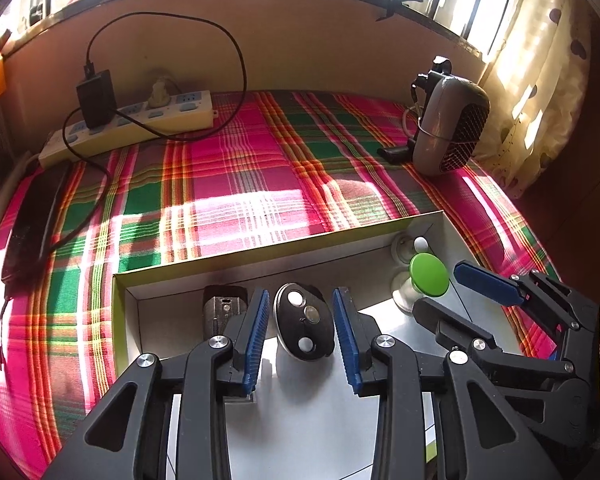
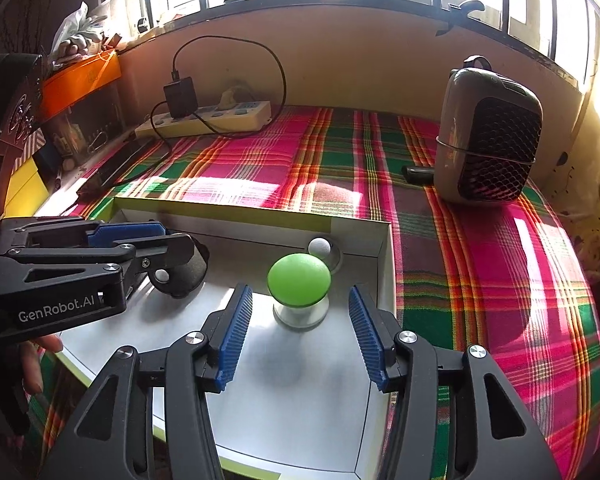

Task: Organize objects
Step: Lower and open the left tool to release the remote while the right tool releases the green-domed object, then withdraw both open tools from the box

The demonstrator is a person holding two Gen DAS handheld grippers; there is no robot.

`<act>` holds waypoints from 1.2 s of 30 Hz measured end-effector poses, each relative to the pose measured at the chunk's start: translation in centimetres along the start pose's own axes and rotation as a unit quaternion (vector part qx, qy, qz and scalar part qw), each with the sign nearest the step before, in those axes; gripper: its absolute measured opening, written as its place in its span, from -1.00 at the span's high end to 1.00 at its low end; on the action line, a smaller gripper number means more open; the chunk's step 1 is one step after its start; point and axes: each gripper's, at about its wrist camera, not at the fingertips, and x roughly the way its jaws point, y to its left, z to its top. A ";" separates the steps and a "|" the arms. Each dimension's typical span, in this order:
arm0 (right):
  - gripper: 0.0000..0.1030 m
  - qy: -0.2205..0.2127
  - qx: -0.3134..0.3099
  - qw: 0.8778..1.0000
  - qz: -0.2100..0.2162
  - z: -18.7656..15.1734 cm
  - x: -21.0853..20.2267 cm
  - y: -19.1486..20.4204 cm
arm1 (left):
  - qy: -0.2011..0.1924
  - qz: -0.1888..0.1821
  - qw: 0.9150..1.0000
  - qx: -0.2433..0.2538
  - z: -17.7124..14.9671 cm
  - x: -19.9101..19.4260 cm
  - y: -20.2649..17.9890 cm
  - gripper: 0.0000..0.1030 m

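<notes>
A shallow white box [image 1: 260, 256] with a yellow-green rim lies on the plaid cloth. Inside it, a black oval object [image 1: 304, 328] with three round studs lies between the blue pads of my left gripper [image 1: 300, 292], which is open with a gap on each side. A dark metal block [image 1: 220, 308] sits just left of it. In the right wrist view my right gripper [image 2: 299, 290] stands open around a green-capped knob [image 2: 299, 280] on a white base, without touching it. A small white ball [image 2: 320, 246] rests in the box's far corner. The left gripper [image 2: 176, 240] reaches in from the left.
A power strip [image 1: 140, 120] with a black charger [image 1: 96, 98] and looping cable lies at the back left. A grey fan heater [image 2: 488, 140] stands at the back right, with a small black item [image 2: 418, 174] beside it. A flat black case [image 1: 32, 220] lies along the left edge.
</notes>
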 end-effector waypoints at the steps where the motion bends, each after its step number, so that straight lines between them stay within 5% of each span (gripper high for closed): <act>1: 0.00 -0.002 0.002 1.000 0.001 -0.1 -0.2 0.0 | -0.003 0.002 1.000 -0.002 -0.2 -0.4 0.1 0.39; 20: 0.00 -0.038 0.017 0.999 0.005 -3.2 -6.7 0.5 | -0.063 0.018 0.998 -0.023 -6.6 -9.2 0.4 0.39; 36: 0.00 -0.050 0.019 0.998 0.015 -7.0 -10.4 1.7 | -0.036 -0.045 0.998 -0.039 -14.0 -11.2 -0.9 0.30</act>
